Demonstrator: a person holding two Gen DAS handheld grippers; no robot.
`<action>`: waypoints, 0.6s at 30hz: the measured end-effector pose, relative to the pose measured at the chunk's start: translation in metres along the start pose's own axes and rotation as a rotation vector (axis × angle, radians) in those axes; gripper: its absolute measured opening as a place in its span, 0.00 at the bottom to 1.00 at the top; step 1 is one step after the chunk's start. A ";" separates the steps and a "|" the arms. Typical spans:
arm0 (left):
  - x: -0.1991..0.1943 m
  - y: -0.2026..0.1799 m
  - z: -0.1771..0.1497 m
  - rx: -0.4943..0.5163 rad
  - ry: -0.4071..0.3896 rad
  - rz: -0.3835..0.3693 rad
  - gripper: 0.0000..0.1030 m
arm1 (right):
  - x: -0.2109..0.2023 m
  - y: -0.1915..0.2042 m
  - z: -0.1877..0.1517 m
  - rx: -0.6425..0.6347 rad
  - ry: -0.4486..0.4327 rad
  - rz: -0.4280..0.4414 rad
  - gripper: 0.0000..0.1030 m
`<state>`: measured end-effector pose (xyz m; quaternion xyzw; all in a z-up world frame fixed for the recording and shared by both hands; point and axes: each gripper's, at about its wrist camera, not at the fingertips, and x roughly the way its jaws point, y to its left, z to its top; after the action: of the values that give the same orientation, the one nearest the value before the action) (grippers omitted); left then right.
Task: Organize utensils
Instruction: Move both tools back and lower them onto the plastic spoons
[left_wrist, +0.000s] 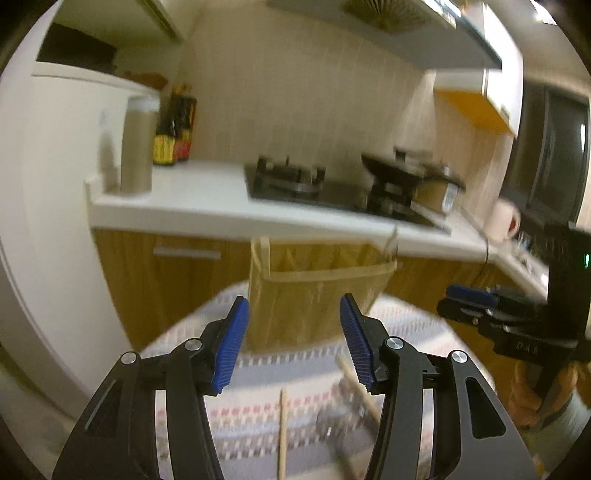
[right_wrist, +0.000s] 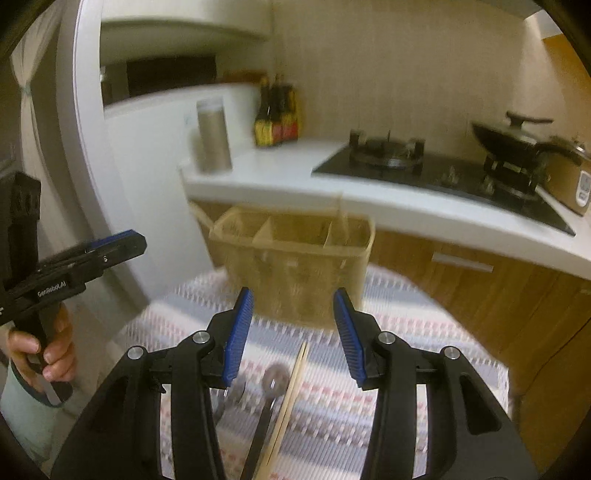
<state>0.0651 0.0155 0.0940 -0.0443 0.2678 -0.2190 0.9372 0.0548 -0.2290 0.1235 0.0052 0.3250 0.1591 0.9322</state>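
Note:
A tan divided organizer basket (right_wrist: 295, 254) stands at the far edge of a small table with a patterned cloth (right_wrist: 388, 354); it also shows in the left wrist view (left_wrist: 314, 295). Wooden chopsticks (right_wrist: 291, 398) and a dark-handled spoon (right_wrist: 271, 387) lie on the cloth below my right gripper (right_wrist: 293, 312), which is open and empty. In the left wrist view, chopsticks (left_wrist: 283, 432) lie below my left gripper (left_wrist: 294, 315), also open and empty. Each gripper shows in the other's view: the right one (left_wrist: 454, 295) and the left one (right_wrist: 127, 240).
Behind the table runs a white kitchen counter (right_wrist: 295, 170) with a gas hob (right_wrist: 424, 162), a black pan (right_wrist: 509, 140), sauce bottles (right_wrist: 275, 118) and a steel canister (right_wrist: 214, 136). Wooden cabinet doors (right_wrist: 498, 291) stand below. A white wall (left_wrist: 55, 221) is on the left.

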 end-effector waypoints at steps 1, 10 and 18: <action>0.002 -0.002 -0.005 0.014 0.027 0.007 0.48 | 0.006 0.003 -0.003 -0.004 0.039 -0.005 0.41; 0.036 -0.023 -0.061 0.104 0.336 0.049 0.48 | 0.083 0.007 -0.046 0.012 0.490 -0.011 0.41; 0.077 -0.031 -0.102 0.112 0.561 -0.022 0.47 | 0.113 -0.003 -0.060 0.154 0.621 0.121 0.34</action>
<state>0.0585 -0.0427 -0.0241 0.0669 0.5039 -0.2473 0.8249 0.1028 -0.2034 0.0073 0.0463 0.6042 0.1834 0.7741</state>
